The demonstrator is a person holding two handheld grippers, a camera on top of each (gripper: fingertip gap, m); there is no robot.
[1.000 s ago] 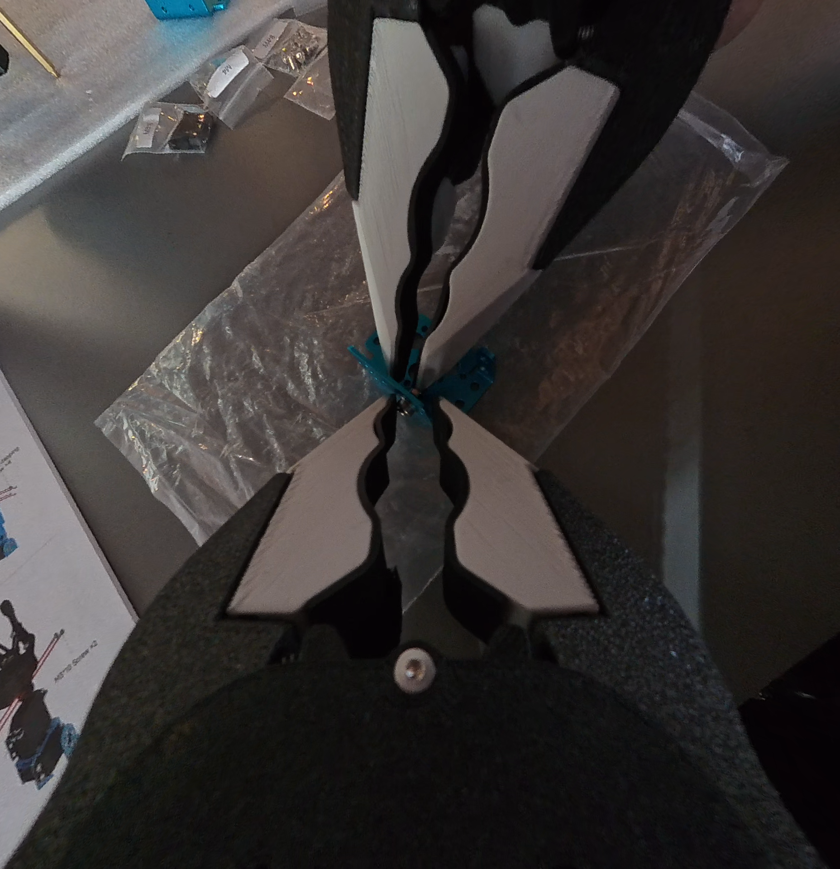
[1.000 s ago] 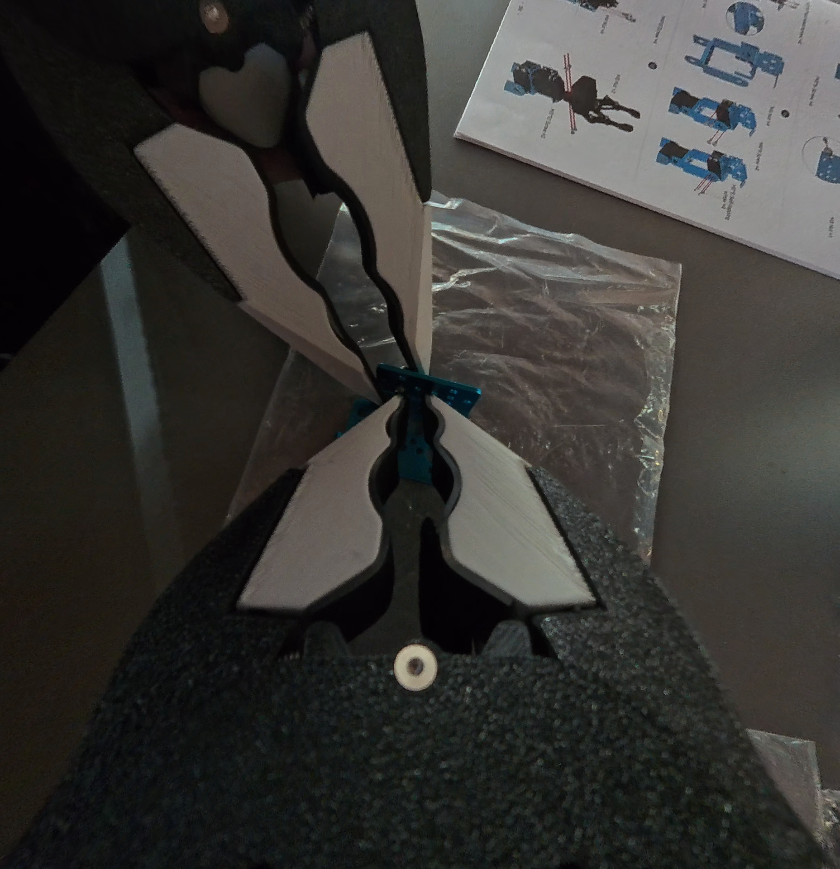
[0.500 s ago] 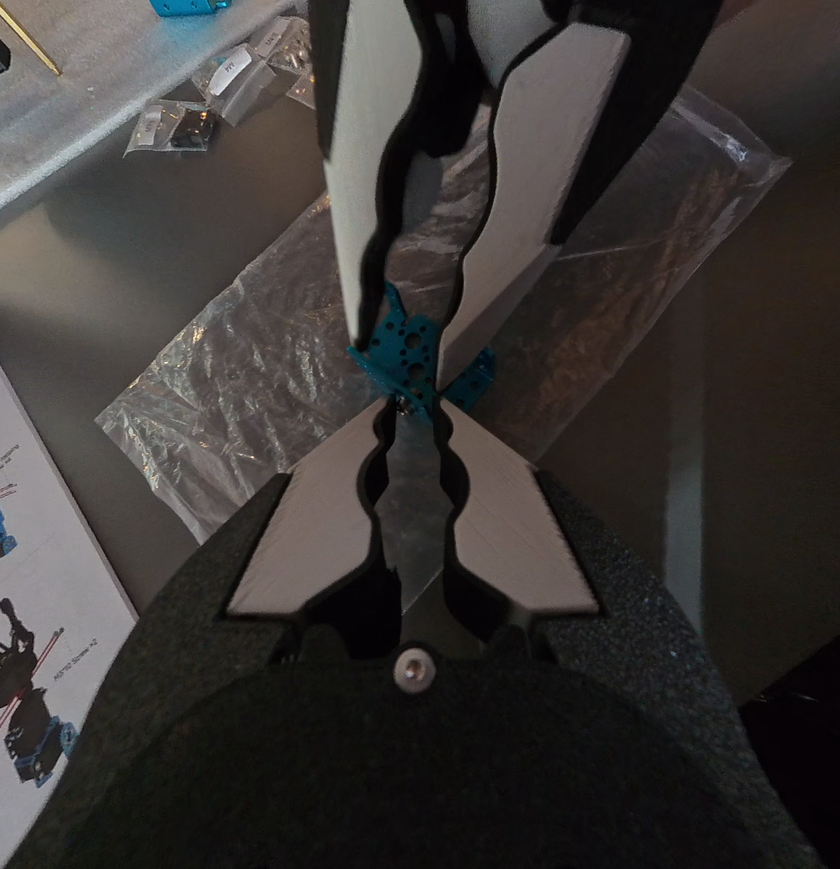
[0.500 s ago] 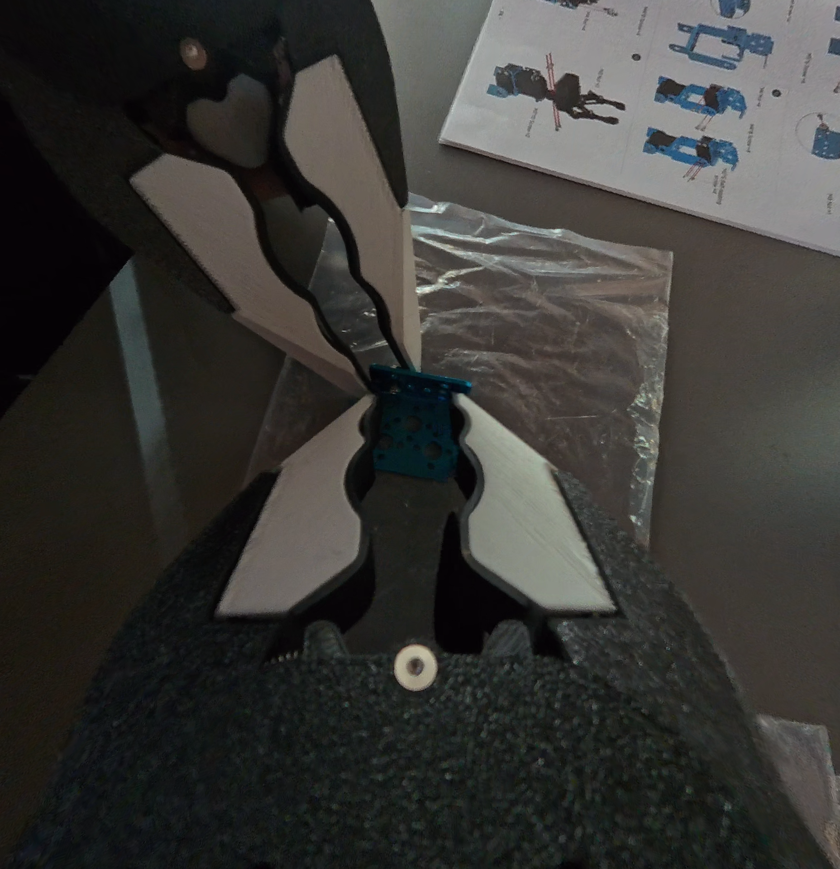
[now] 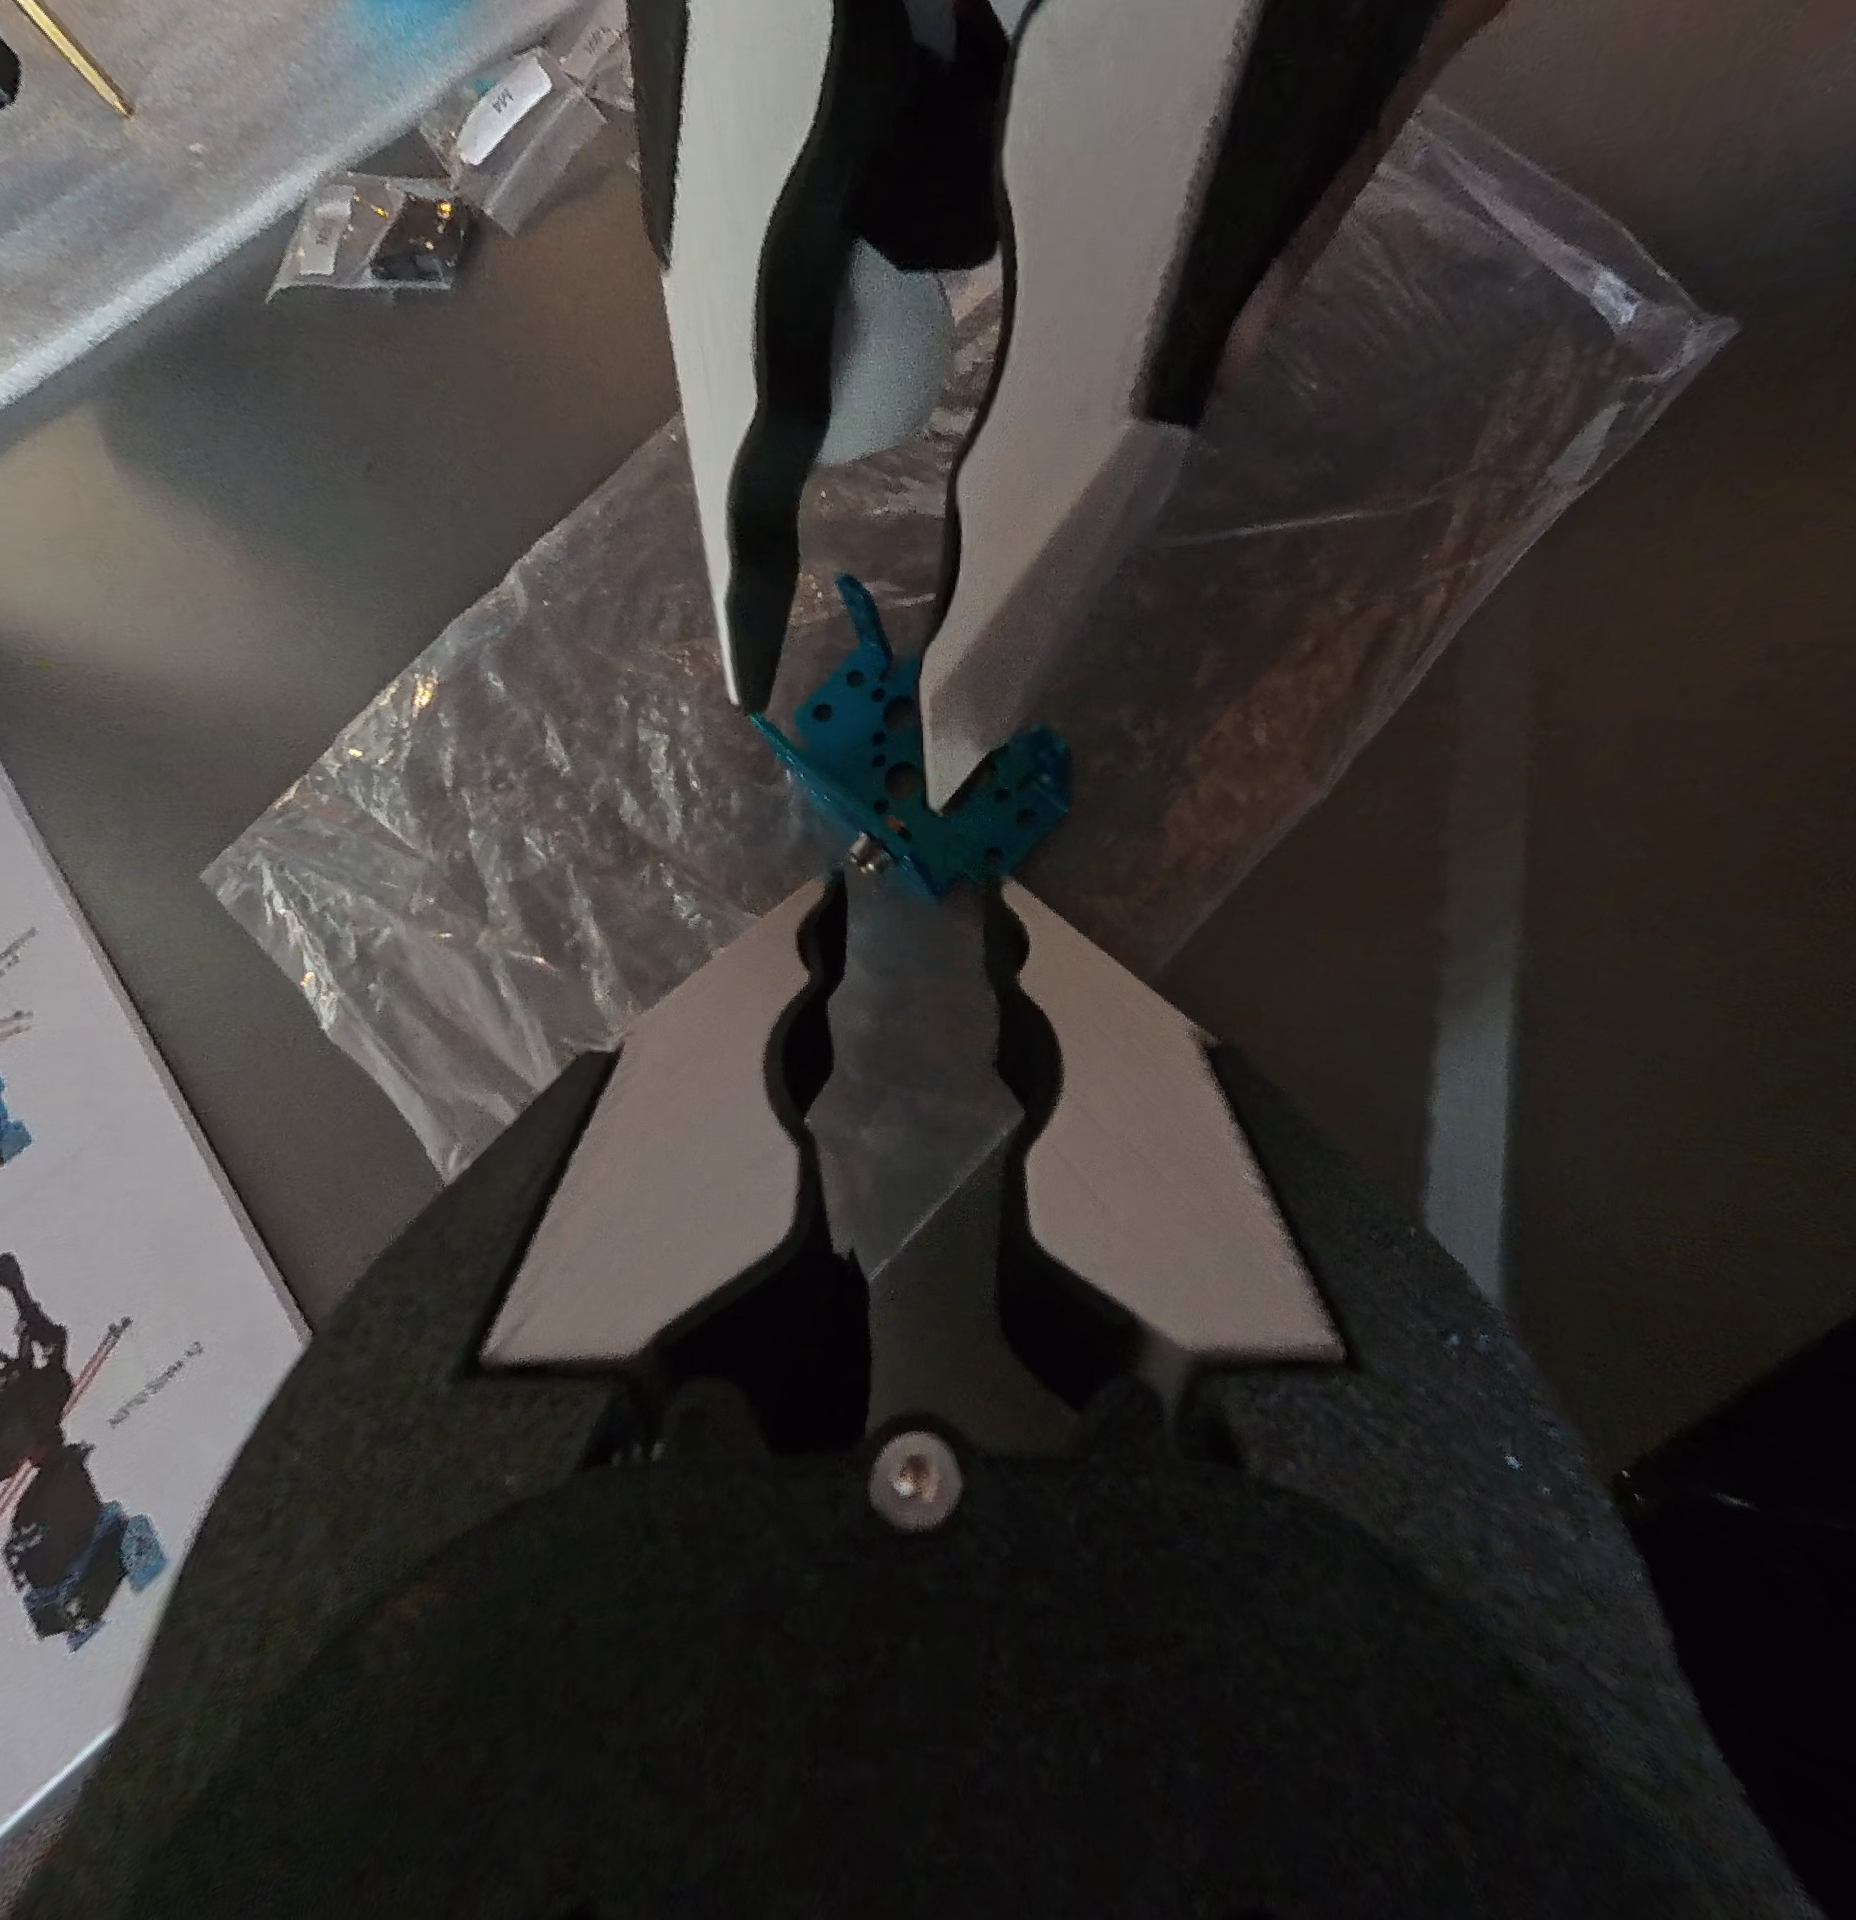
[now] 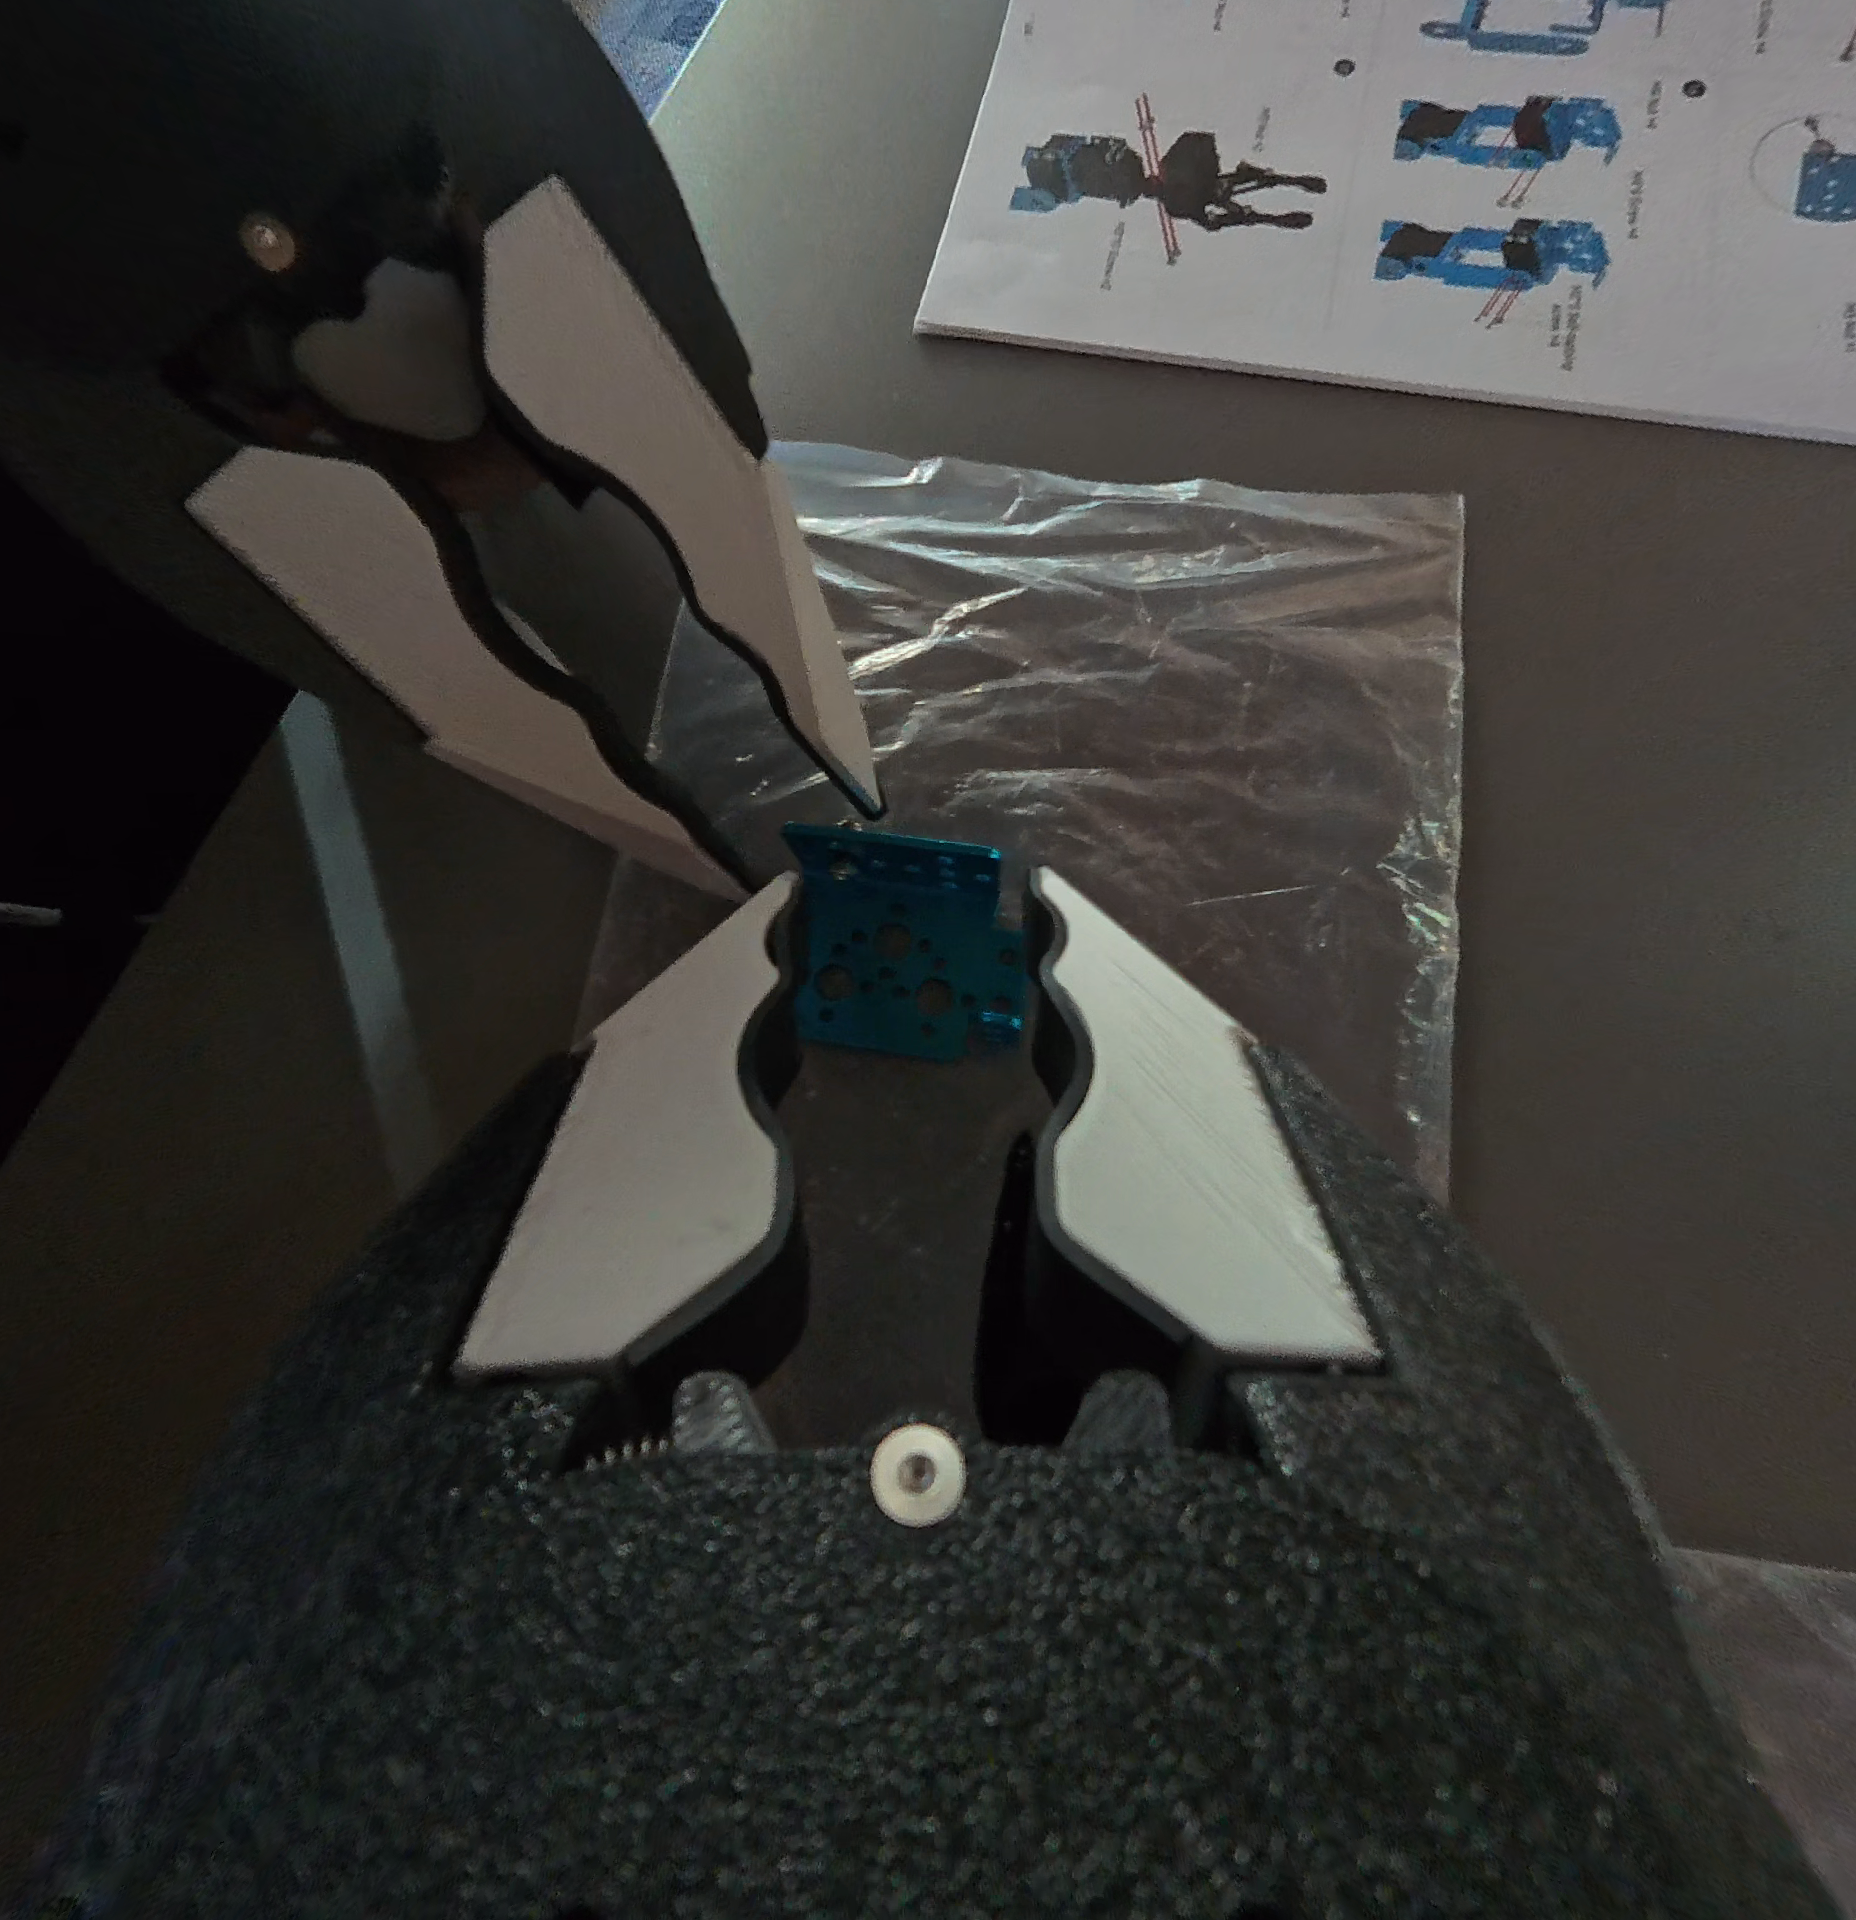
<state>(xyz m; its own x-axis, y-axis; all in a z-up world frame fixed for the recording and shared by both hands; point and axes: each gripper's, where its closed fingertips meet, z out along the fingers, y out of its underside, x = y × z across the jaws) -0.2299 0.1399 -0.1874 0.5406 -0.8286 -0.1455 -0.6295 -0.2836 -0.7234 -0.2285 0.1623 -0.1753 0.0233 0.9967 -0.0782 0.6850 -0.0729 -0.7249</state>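
Note:
A small blue metal bracket (image 5: 864, 727) with several holes and a silver screw stud stands over a clear plastic bag (image 5: 488, 810). My left gripper (image 5: 919, 888) is a little open, its tips at the bracket's near edge, by the stud. My right gripper (image 5: 846, 748) comes in from the far side, open, with a fingertip on each side of the bracket. In the right wrist view the bracket (image 6: 903, 956) lies between the wide-open fingers of my right gripper (image 6: 908, 883). My left gripper (image 6: 804, 852) has its tips apart at the bracket's top left corner. I cannot tell whether the bracket rests on the bag (image 6: 1163, 675).
A white instruction sheet (image 5: 62, 1247) with blue and black drawings lies at the left; it also shows in the right wrist view (image 6: 1423, 208). Small parts bags (image 5: 384, 229) lie by a grey foam pad (image 5: 176, 156) at the far left. The table is dark. Less than 4 cm separates the two grippers' tips.
My right gripper has opened wide and let go of the blue bracket. My left gripper's tips have also spread a little. The bracket has stayed in about the same place.

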